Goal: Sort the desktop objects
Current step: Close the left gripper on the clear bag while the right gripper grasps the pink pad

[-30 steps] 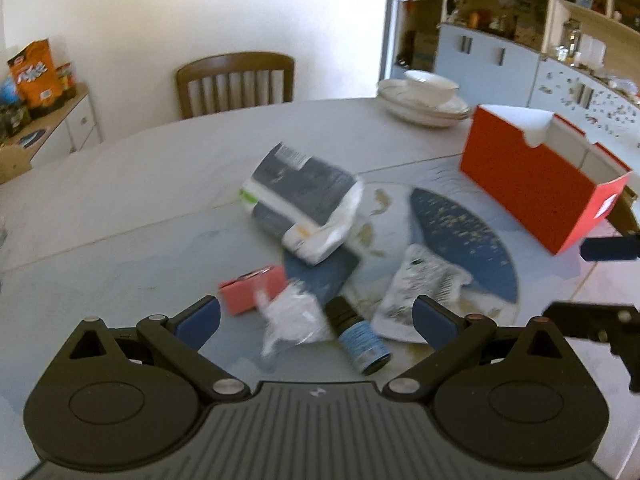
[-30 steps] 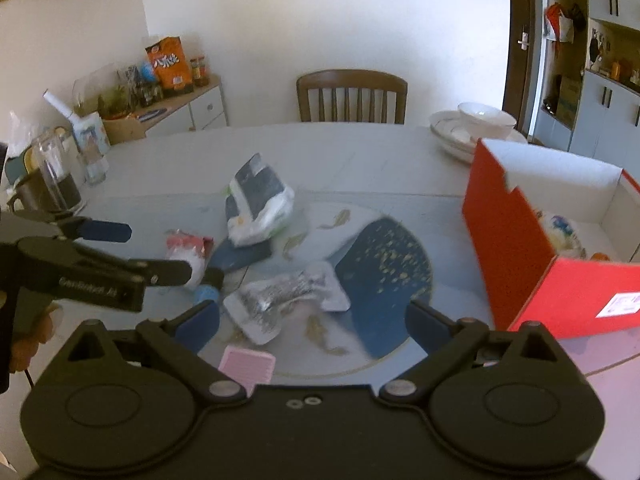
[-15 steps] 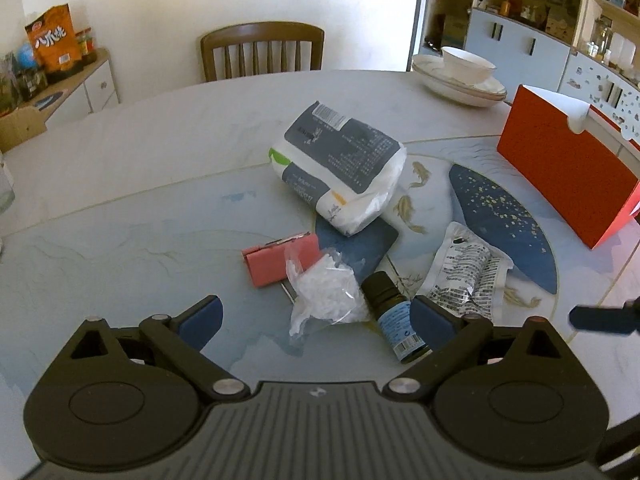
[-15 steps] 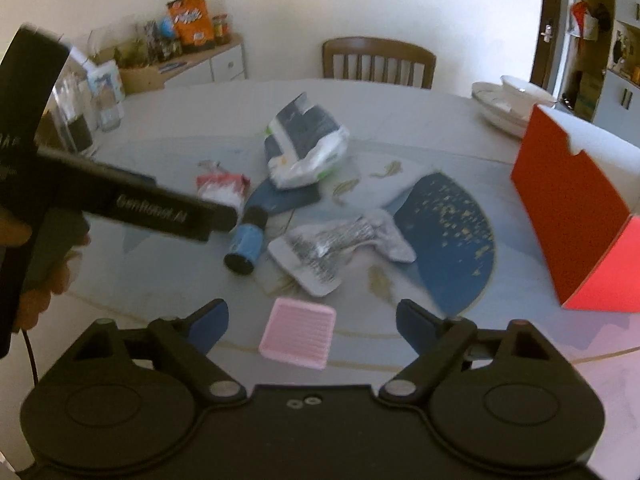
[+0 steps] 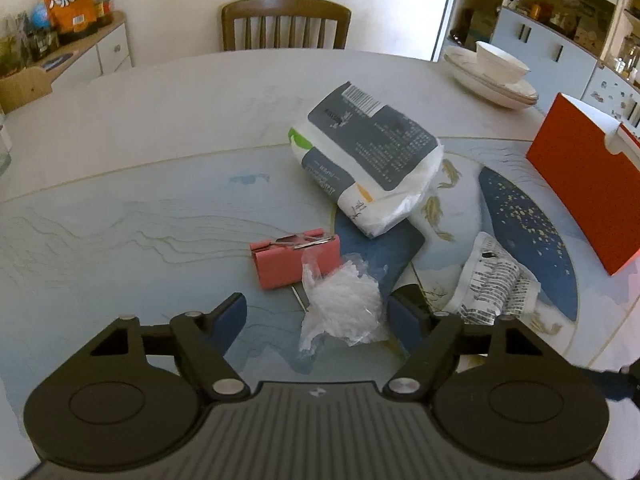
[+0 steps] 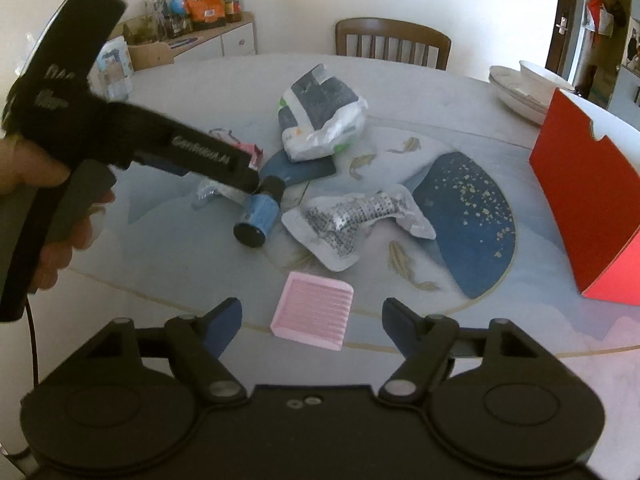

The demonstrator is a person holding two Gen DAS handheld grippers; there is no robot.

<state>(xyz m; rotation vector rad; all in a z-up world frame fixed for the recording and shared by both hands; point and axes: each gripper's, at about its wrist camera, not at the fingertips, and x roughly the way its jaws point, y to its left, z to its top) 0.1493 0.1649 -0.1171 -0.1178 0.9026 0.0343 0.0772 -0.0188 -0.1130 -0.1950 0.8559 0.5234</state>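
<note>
In the left wrist view a crumpled clear plastic bag (image 5: 340, 308) lies on the table between the fingers of my left gripper (image 5: 318, 316). Its jaws are closing, and the left pad still stands apart from the plastic. The right wrist view shows a pink ribbed pad (image 6: 314, 312) lying flat between the fingers of my right gripper (image 6: 312, 320). Those jaws are closing too, with gaps on both sides. A blue bottle (image 6: 258, 216) with a black cap lies by the left gripper (image 6: 244, 176). A salmon case (image 5: 292, 260) sits just beyond the bag.
A grey-and-white tissue pack (image 5: 368, 160) lies mid-table on a dark blue booklet (image 5: 400, 248), with a silver printed packet (image 6: 356, 220) beside them. An open red box (image 6: 592, 208) stands at the right. Stacked plates and a bowl (image 5: 496, 76) and a chair (image 5: 286, 22) are at the far side.
Both grippers have come down and in toward the table, and both pairs of jaws have narrowed. The left now straddles the plastic bag; the right now straddles the pink pad.
</note>
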